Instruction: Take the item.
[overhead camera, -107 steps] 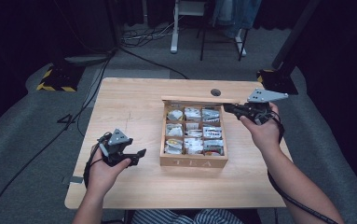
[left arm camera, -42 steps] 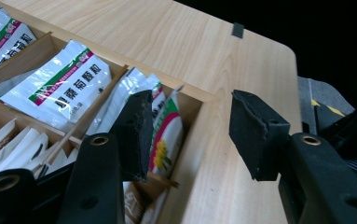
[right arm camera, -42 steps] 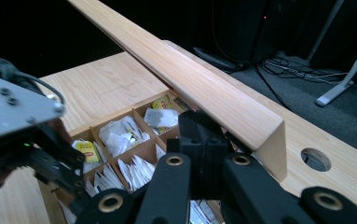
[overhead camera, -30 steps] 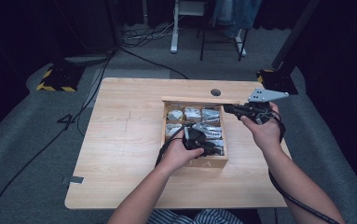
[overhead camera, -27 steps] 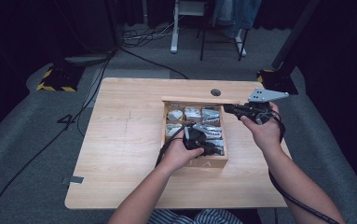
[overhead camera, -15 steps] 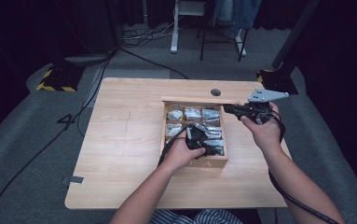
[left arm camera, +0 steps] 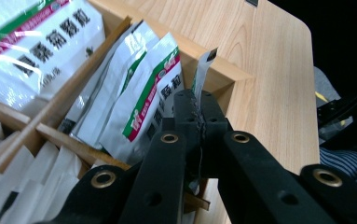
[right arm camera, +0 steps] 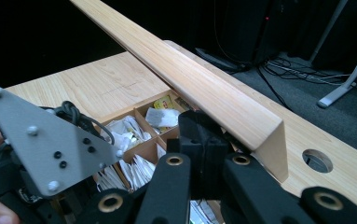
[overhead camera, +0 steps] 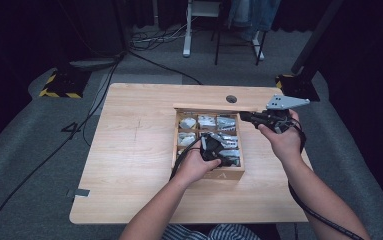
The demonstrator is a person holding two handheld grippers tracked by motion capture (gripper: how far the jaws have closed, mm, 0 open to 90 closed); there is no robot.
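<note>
A wooden compartment box (overhead camera: pixel 219 175) full of sachets stands on the table, right of centre. My left gripper (overhead camera: pixel 218 150) is down inside its near right part. In the left gripper view its jaws (left arm camera: pixel 199 100) are shut on the edge of a thin upright sachet (left arm camera: pixel 203 70), next to green, red and white sachets (left arm camera: pixel 148 93). My right gripper (overhead camera: pixel 246 116) sits at the box's far right corner. It is shut on the edge of the raised wooden lid (right arm camera: pixel 190 70), which slants above the compartments.
The light wood table (overhead camera: pixel 134 150) has bare room left of the box. A round cable hole (overhead camera: pixel 231 99) lies just behind the box. The left gripper's grey plate (right arm camera: pixel 41 140) is close to the right gripper. Cables and stands are on the floor beyond.
My left gripper came from the table's left side into the box and has edged a little to the right there. The right gripper has stayed put on the lid.
</note>
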